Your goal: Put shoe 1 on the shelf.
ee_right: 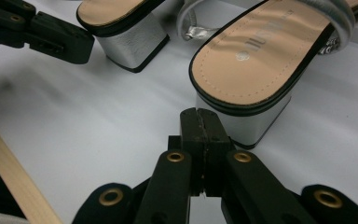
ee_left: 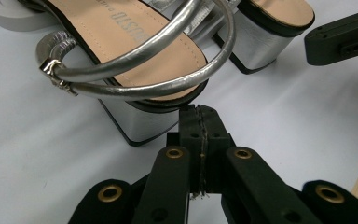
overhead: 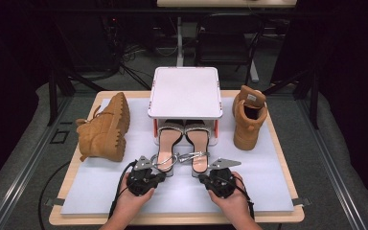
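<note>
Two silver block-heel sandals lie side by side with their toes under a white rack (overhead: pixel 186 91). The left sandal (overhead: pixel 168 143) has a looped ankle strap (ee_left: pixel 144 56) above its heel (ee_left: pixel 140 121). My left gripper (overhead: pixel 162 176) is shut with nothing in it, and its tips (ee_left: pixel 199 114) are just short of that heel. The right sandal (overhead: pixel 199 146) shows its tan insole (ee_right: pixel 261 60). My right gripper (overhead: pixel 201 178) is also shut and holds nothing, its tips (ee_right: pixel 200 116) close to that sandal's silver heel (ee_right: pixel 256 123).
A tan boot (overhead: pixel 105 129) lies on its side at the left. A second tan boot (overhead: pixel 248 117) stands upright to the right of the rack. A white mat (overhead: pixel 124 187) covers the wooden table (overhead: pixel 287 158). A dark chair (overhead: pixel 227 36) stands behind.
</note>
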Tool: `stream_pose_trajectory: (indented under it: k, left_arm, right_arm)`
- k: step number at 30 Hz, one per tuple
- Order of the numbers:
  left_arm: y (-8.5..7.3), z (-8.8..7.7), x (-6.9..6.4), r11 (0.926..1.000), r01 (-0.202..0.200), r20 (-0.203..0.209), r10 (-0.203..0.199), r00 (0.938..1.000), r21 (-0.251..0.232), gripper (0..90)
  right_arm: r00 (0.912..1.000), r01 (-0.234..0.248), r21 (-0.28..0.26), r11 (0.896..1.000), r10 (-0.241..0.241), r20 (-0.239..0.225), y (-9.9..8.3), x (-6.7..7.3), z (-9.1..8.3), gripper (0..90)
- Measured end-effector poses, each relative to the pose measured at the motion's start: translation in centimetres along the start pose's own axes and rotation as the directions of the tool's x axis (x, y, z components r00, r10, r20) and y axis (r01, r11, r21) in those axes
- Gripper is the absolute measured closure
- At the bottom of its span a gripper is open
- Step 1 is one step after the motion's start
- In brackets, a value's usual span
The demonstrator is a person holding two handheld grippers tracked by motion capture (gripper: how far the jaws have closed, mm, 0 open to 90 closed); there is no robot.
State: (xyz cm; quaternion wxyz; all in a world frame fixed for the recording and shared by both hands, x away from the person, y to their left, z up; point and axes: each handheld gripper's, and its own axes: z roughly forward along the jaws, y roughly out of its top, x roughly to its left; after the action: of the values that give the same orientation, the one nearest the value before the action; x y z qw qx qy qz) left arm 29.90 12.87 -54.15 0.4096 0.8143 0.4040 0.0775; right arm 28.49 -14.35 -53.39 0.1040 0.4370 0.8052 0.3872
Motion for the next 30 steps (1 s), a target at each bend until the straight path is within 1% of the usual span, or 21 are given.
stream_pose_trajectory:
  k: [1,2,3,5,6,8,10,12,14,17,21,25,26,28,30]
  left_arm:
    - [-0.1,0.0,0.0,1.0000,-0.004,-0.004,0.004,1.0000,-0.003,90.0]
    - [-0.1,0.0,-0.1,1.0000,0.003,-0.008,-0.003,1.0000,-0.006,90.0]
    - [-0.1,-0.1,-0.1,1.0000,0.001,-0.014,-0.002,0.9999,-0.006,90.0]
    - [-0.1,-0.2,-0.1,0.9999,0.001,-0.024,-0.002,0.9997,-0.010,90.0]
    - [-0.1,-0.3,-0.1,0.9998,0.009,-0.025,-0.009,0.9997,-0.016,90.0]
    - [-0.2,-0.3,-0.1,0.9998,0.016,-0.024,-0.016,0.9996,-0.016,90.0]
    - [-0.2,-0.4,-0.1,0.9998,0.011,-0.025,-0.012,0.9996,-0.016,90.0]
    - [-0.1,-0.4,-0.1,0.9997,0.017,-0.024,-0.018,0.9995,-0.014,90.0]
    - [-0.1,-0.4,0.0,0.9996,0.019,-0.029,-0.020,0.9994,-0.019,90.0]
    - [0.0,-0.6,0.2,0.9992,0.027,-0.031,-0.028,0.9991,-0.030,90.0]
    - [0.4,-0.9,0.6,0.9965,0.059,-0.035,-0.061,0.9976,-0.060,90.0]
    - [0.9,-0.7,1.0,0.9936,0.090,-0.015,-0.091,0.9957,-0.068,90.0]
    - [1.0,-0.6,1.1,0.9937,0.090,-0.015,-0.092,0.9957,-0.067,90.0]
    - [1.2,-0.5,1.1,0.9932,0.093,-0.023,-0.095,0.9952,-0.070,90.0]
    - [1.4,-0.5,1.3,0.9924,0.094,-0.025,-0.096,0.9951,-0.080,90.0]
  right_arm:
    - [1.0000,-0.010,-0.001,1.000,0.010,0.003,0.0,0.0,0.1,90.0]
    - [0.9999,-0.017,-0.004,1.000,0.017,0.002,0.0,-0.2,0.2,90.0]
    - [0.9997,-0.023,0.000,1.000,0.023,0.001,0.0,-0.3,0.3,90.0]
    - [0.9992,-0.037,0.001,0.999,0.037,-0.012,-0.1,-0.5,0.3,90.0]
    - [0.9988,-0.047,-0.008,0.999,0.047,-0.018,-0.1,-0.5,0.4,90.0]
    - [0.9989,-0.045,-0.006,0.999,0.045,-0.010,-0.2,-0.4,0.4,90.0]
    - [0.9992,-0.039,-0.009,0.999,0.038,-0.007,-0.2,-0.4,0.3,90.0]
    - [0.9992,-0.040,-0.017,0.999,0.040,-0.005,-0.1,-0.3,0.2,90.0]
    - [0.9986,-0.053,-0.024,0.998,0.052,-0.007,-0.1,-0.3,0.2,90.0]
    - [0.9986,-0.051,-0.029,0.998,0.051,-0.011,-0.1,-0.4,0.2,90.0]
    - [0.9980,-0.062,-0.044,0.997,0.062,-0.007,0.0,-0.4,0.2,90.0]
    - [0.9982,-0.059,-0.056,0.997,0.059,0.008,0.6,-0.7,0.0,90.0]
    - [0.9978,-0.063,-0.061,0.996,0.064,0.015,0.8,-0.8,0.0,90.0]
    - [0.9965,-0.083,-0.060,0.995,0.082,-0.011,1.0,-1.0,0.1,90.0]
    - [0.9976,-0.070,-0.056,0.996,0.069,-0.007,1.2,-0.8,0.3,90.0]
